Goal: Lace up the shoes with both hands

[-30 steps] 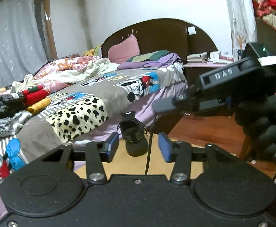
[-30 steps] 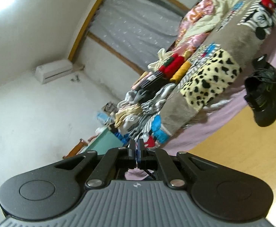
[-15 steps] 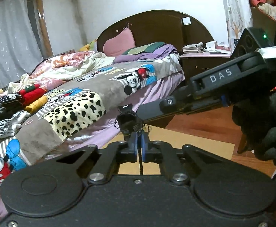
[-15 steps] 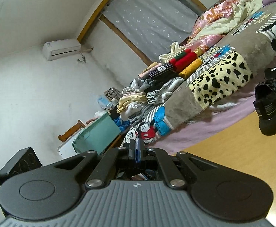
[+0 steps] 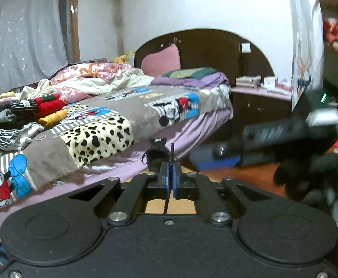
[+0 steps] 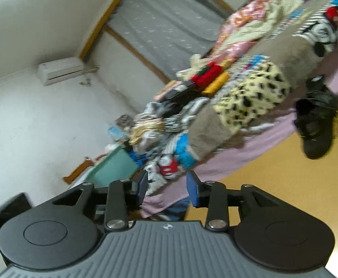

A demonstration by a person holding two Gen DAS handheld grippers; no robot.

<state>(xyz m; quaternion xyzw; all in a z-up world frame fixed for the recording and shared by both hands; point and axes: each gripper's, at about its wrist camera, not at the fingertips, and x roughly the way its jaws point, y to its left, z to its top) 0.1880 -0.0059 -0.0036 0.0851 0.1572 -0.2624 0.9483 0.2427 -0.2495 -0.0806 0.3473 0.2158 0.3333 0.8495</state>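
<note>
Black mesh sneaker sat at tan tabletop edge w/ loose laces. L gripper was clamped on thin black shoelace. R gripper jaws were opening, nothing btwn them.

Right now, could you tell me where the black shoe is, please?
The black shoe stands on the tan board beside the bed's purple sheet edge, at the right of the right wrist view; in the left wrist view it sits just beyond the left gripper.

Right gripper jaws opening (nothing between); black shoe beyond
</note>
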